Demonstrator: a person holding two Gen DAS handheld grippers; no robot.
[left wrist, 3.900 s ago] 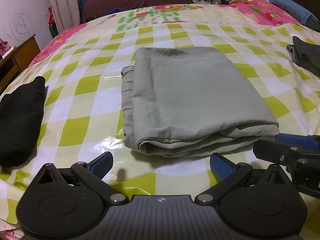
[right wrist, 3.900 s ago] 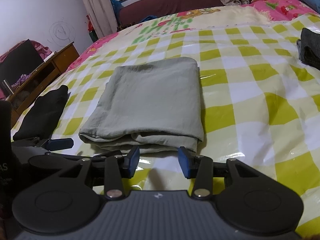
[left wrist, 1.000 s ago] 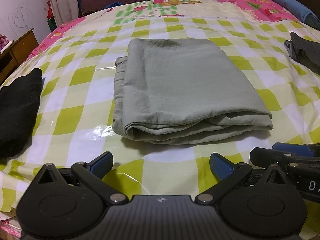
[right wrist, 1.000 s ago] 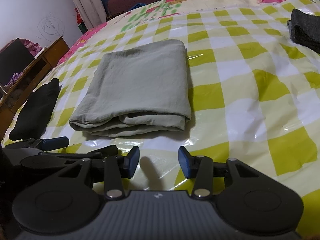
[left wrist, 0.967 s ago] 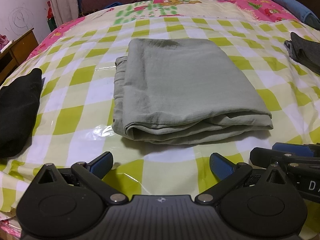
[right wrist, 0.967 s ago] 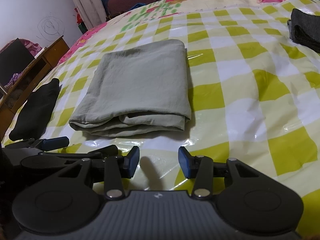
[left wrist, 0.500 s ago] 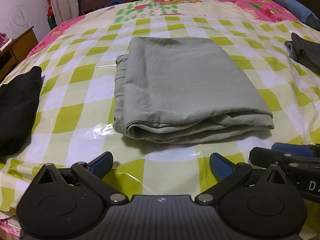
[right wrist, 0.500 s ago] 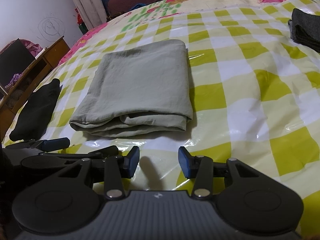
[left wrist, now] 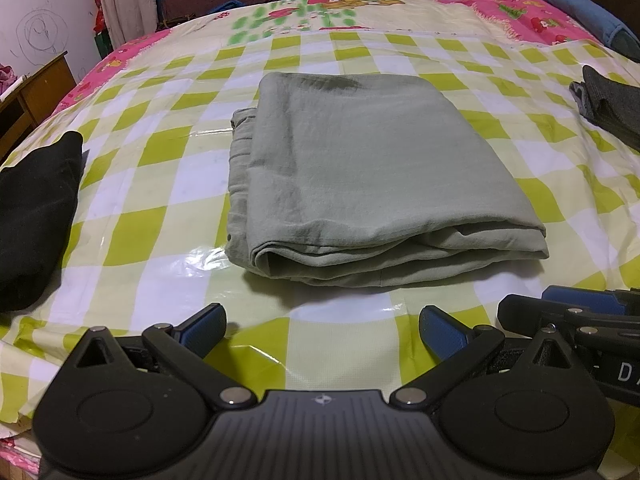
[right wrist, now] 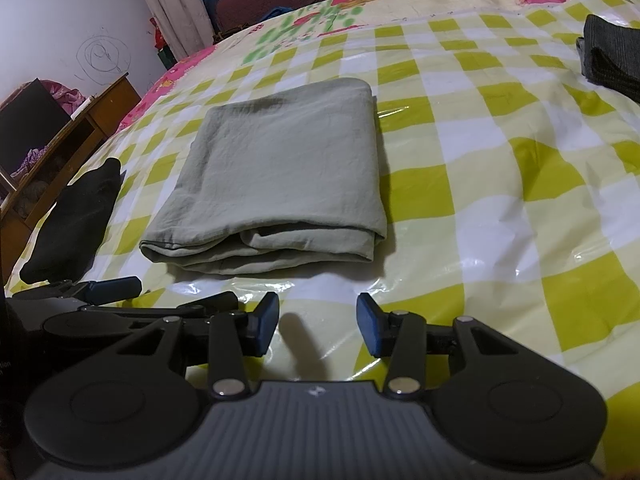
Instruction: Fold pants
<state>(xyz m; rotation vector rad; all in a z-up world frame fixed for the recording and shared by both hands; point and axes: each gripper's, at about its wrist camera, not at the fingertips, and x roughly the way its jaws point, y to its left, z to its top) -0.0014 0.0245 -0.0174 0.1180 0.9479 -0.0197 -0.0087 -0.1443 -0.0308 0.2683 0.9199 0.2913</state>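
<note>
Nothing much has shifted in the last second, though compared with several seconds back both cameras have drawn away a little from the folded sage-green cotton pants, leaving a wider strip of bare cover in front of them. That bundle lies as a neat rectangle in the middle of the bed, on the glossy yellow-green and white checked plastic cover, its layered near edge facing the tools. The left gripper has its blue-padded fingers spread wide and empty, just short of the pants; the right gripper has its fingers part open with nothing between them, also clear of the cloth. A folded black garment sits well to the left and a dark grey folded garment to the right. The fold looks finished, in my judgement. The risk now is a careless nudge: the cover looks slick, so a finger catching the loose near layers could slide the stack or splay it open.
</note>
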